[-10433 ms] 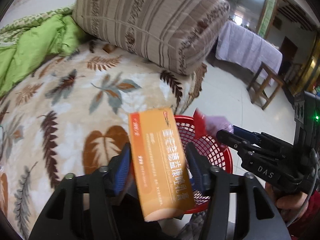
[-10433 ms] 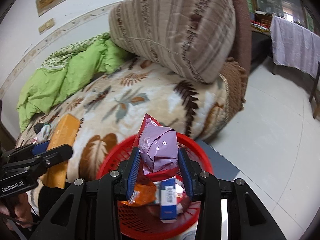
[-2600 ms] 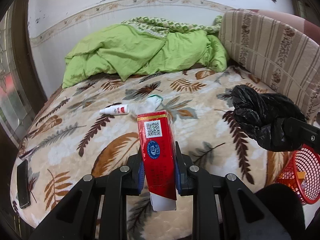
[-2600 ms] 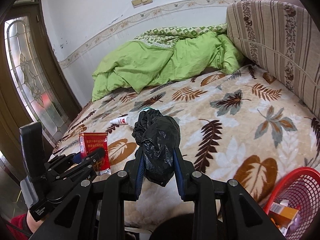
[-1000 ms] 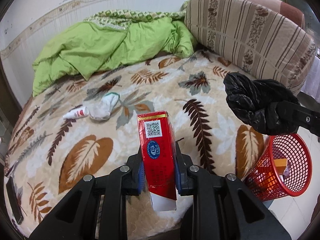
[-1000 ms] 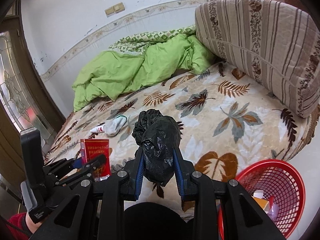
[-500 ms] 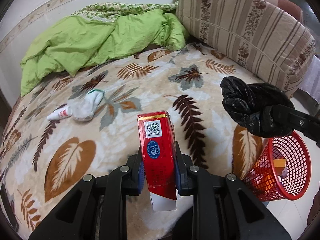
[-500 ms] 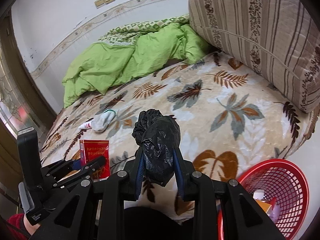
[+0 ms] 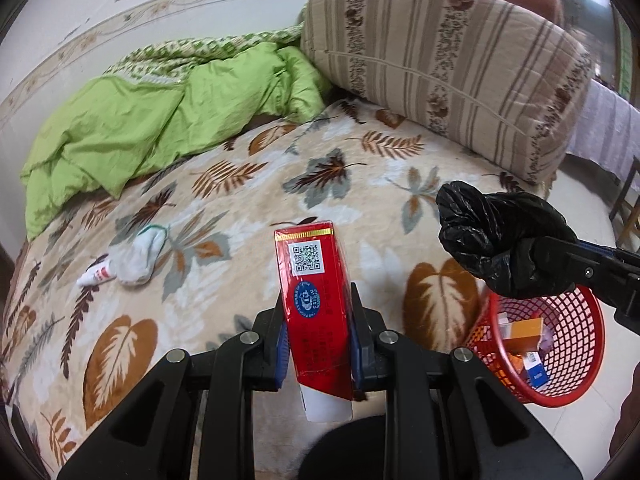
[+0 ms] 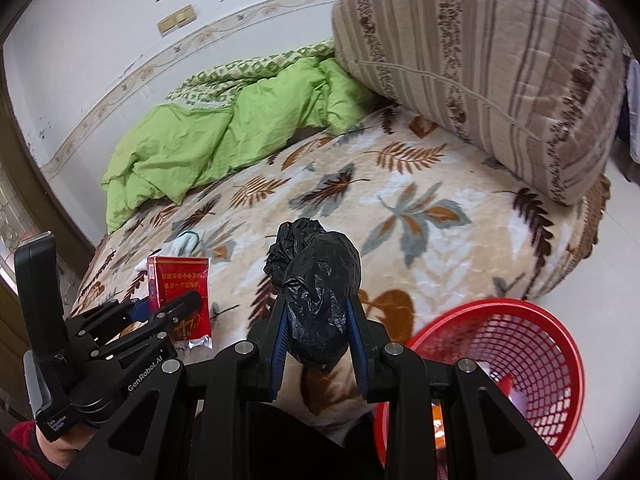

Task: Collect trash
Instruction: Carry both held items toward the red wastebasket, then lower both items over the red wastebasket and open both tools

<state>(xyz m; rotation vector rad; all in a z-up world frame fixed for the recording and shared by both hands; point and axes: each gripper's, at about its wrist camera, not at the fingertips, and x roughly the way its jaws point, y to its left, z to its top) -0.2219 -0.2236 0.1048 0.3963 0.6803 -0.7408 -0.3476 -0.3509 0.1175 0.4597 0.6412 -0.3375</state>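
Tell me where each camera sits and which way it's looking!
Left wrist: sits on the left gripper, looking down over the bed; its fingers clamp a red pack.
Right wrist: sits on the right gripper, looking down over the same bed; its fingers clamp a black bag, and a hand shows at lower left.
Shared: both see the red pack, black bag, red basket, green quilt and striped cushion.

"GenRobot.AI" on the left gripper [image 10: 176,312]; red pack [image 9: 316,304] print seems illegible.
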